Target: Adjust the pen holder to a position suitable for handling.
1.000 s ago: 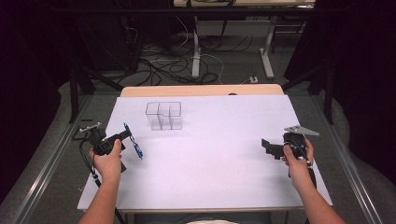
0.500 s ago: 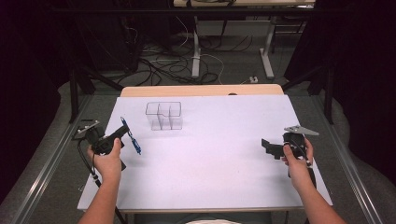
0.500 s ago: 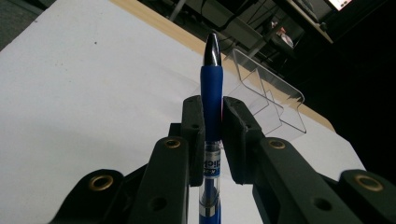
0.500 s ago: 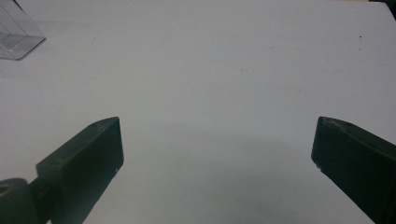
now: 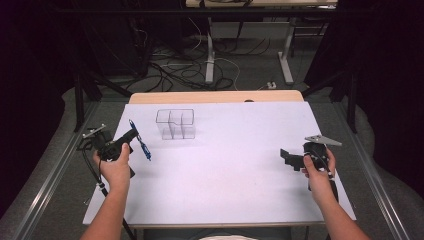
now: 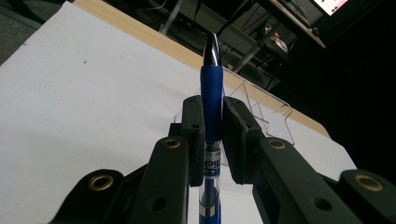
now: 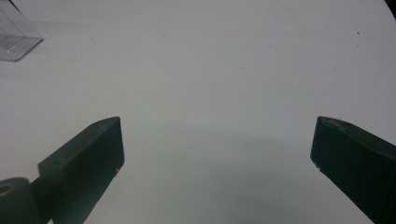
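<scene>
Clamping one blue pen [image 6: 211, 88], left gripper [image 5: 131, 135], right gripper [image 7: 217, 154] jaws apart, one clear organizer [image 5: 175, 123], white table [image 5: 230, 170]

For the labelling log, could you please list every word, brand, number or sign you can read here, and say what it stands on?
"ich": a fragment of print on the clear lower barrel of the blue pen, between the jaws of the left gripper; the rest is hidden by the jaws.
A smaller line beneath it: too blurred to read.
Screen corner at top right: bright, print unreadable.
</scene>
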The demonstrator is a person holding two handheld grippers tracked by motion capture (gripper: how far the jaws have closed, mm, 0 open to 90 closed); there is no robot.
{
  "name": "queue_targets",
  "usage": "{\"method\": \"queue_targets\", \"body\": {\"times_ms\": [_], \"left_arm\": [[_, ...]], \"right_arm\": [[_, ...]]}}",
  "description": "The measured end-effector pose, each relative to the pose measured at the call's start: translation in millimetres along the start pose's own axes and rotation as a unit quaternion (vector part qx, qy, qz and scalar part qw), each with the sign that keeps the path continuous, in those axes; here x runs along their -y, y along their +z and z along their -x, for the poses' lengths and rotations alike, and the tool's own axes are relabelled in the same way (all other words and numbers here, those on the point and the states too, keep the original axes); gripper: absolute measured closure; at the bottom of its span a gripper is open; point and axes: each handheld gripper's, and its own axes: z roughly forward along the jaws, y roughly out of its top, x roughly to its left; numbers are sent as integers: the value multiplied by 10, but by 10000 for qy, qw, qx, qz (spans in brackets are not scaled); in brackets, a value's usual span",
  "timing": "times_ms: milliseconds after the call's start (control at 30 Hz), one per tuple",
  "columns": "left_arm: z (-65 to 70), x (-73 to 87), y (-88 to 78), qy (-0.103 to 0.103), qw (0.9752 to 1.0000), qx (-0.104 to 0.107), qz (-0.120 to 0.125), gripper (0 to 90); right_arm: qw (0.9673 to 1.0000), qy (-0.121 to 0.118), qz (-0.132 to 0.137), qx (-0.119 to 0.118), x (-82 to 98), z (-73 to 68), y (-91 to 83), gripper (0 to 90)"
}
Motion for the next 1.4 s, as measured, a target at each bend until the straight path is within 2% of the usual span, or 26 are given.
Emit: {"method": "queue_targets", "body": {"times_ms": [67, 100, 200, 533, 667, 733, 767, 1033, 1400], "left_arm": [[14, -30, -3, 42, 10000, -4, -25, 793], [22, -43, 8, 42, 10000, -18, 43, 792], [47, -98, 8, -10, 10000, 2, 52, 792], [159, -320, -8, 55, 9998, -6, 196, 793], [209, -397, -7, 77, 9997, 10, 247, 793], [232, -435, -12, 98, 9997, 45, 196, 793], [249, -446, -2, 77, 9996, 32, 258, 793], [344, -548, 44, 120, 9995, 74, 289, 793], [502, -667, 161, 224, 9991, 14, 353, 793]], "right_arm": [[10000, -1, -10, -2, 0, -4, 6, 24], [10000, 7, -10, 6, -2, -10, 5, 24], [10000, -13, 9, 11, -7, -22, -1, 24], [10000, -57, 3, -20, -8, -26, 6, 25], [10000, -6, 6, -27, -9, -32, 6, 25], [10000, -24, 14, -23, -9, -26, 6, 25], [10000, -20, 13, -23, -9, -26, 6, 25], [10000, -2, 14, -19, -7, -31, 3, 26], [10000, 35, 4, -3, -4, -34, -1, 27]]}}
